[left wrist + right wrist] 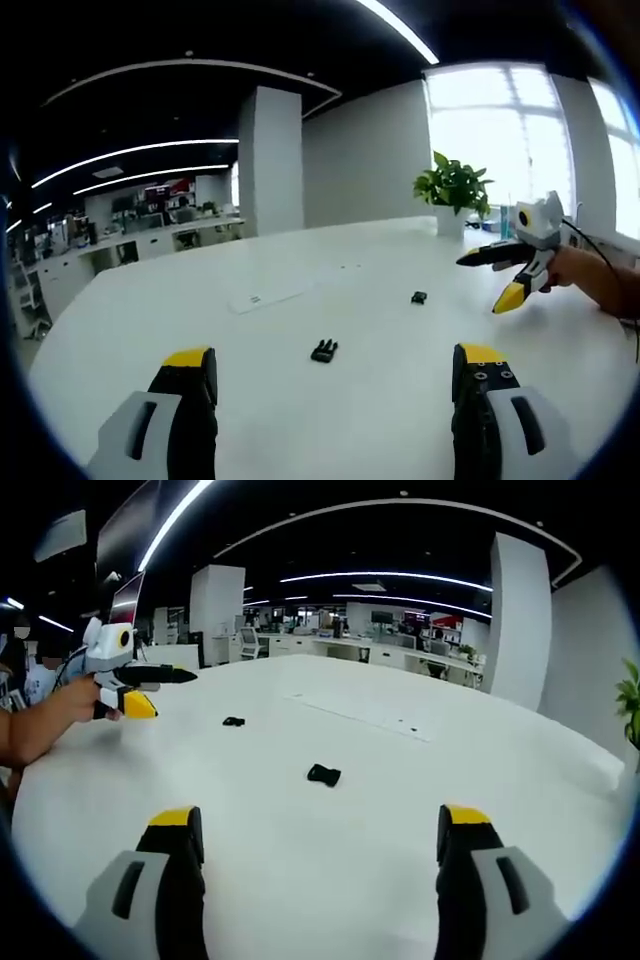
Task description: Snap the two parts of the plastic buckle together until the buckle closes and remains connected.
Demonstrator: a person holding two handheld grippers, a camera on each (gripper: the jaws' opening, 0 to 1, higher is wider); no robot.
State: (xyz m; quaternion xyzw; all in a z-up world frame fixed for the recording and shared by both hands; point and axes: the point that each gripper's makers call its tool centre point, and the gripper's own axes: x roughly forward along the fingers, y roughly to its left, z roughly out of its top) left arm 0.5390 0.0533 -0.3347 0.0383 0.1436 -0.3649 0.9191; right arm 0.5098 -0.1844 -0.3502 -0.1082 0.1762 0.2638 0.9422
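Two small black buckle parts lie apart on the white table [150, 300]. The pronged part [323, 350] rests just ahead of my left gripper [335, 358], whose yellow-tipped jaws stand wide open with nothing between them. The smaller part [419, 297] lies farther off toward the right. A hand holds my right gripper [485, 283] above the table's right side, jaws apart. In the right gripper view, the right gripper [320, 815] is open and empty, with the smaller part [323, 774] just beyond it. The pronged part [233, 721] lies farther left, near the hand-held left gripper [170, 693].
A flat white strip [270, 293] lies on the table beyond the parts. A potted plant [452, 190] stands at the far edge by bright windows. A white pillar [270, 160] and office desks sit behind the table. A person's forearm [35, 730] reaches in.
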